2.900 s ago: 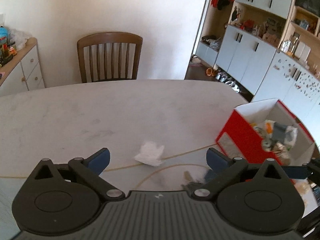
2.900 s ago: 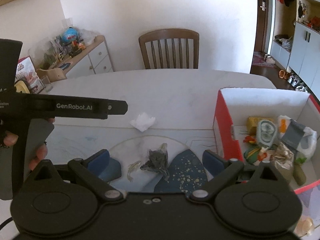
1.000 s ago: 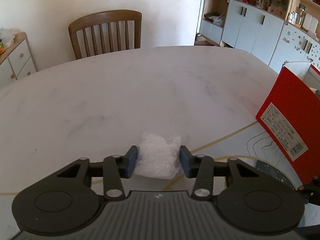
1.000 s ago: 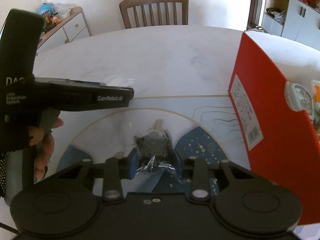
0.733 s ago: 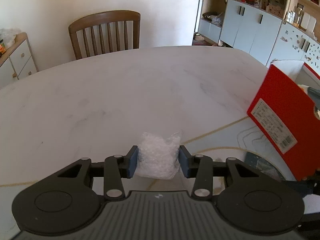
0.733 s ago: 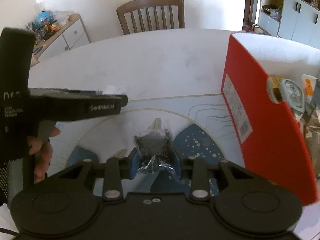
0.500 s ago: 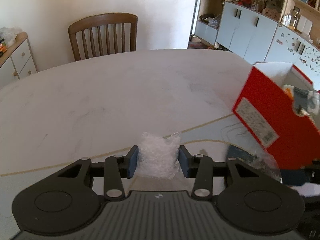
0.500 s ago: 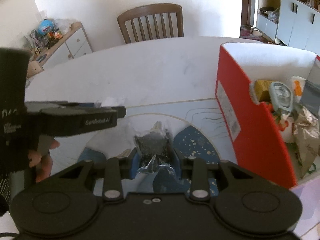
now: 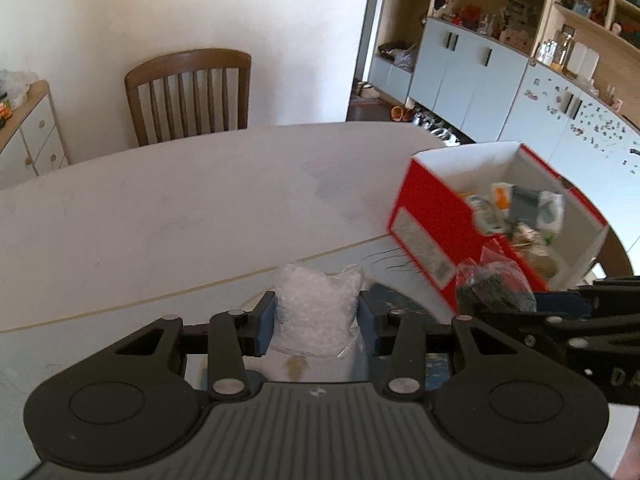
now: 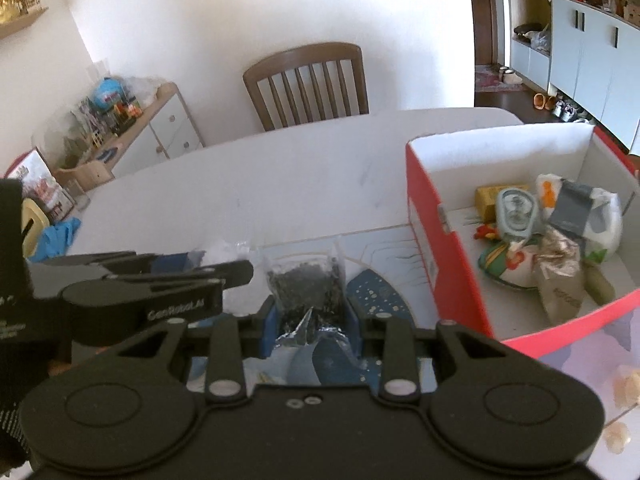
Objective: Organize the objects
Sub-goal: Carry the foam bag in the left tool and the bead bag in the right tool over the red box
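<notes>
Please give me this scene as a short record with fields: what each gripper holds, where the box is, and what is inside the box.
left gripper: shut on a clear bag of white granules, lifted off the table
right gripper: shut on a clear bag of dark granules, also lifted
red box: open top, white inside, stands on the table to the right of both grippers
box contents: several packets and wrappers, among them a grey pouch; the rest is too jumbled to name
both bags: outside the box, not yet over it
</notes>
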`<state>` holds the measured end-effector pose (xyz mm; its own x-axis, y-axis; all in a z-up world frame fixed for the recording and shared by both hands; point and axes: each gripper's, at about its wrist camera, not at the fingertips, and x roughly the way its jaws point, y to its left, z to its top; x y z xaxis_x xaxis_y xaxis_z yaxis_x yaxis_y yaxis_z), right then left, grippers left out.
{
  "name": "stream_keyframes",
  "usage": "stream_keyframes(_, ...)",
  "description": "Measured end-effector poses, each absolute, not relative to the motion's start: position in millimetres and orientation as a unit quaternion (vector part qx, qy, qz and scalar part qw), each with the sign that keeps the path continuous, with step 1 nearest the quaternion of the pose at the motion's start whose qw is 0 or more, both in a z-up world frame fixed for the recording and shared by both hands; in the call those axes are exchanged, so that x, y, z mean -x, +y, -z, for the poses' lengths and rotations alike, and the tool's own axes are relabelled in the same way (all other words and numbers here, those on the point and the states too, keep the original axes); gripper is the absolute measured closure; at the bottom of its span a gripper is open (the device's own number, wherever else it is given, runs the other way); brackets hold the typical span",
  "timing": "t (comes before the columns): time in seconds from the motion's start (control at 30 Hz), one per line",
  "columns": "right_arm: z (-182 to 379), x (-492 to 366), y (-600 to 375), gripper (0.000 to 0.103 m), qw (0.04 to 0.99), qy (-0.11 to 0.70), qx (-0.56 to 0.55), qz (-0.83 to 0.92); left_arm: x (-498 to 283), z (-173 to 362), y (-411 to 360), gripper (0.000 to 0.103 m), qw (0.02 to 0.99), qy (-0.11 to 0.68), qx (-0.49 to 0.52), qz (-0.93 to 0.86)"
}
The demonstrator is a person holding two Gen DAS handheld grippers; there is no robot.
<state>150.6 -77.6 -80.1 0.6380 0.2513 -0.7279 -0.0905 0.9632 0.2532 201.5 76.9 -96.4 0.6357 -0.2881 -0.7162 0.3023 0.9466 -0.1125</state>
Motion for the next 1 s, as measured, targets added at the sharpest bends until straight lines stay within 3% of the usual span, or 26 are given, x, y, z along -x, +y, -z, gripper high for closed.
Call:
stream_keyframes(0.43,51.4,-129.2,-142.5,0.071,0.911,0.386,-0.11,-0.09,-174.2,50.7,17.3,0.061,0.907,0.378,-0.011,0.184)
stream_keyframes(1.0,54.4,-130.3,-265.7,0.07,0.917,0.379,-0.103,-0.068,-191.3,57.2,-101.3,0.061,0.904,0.383,-0.025,0.187)
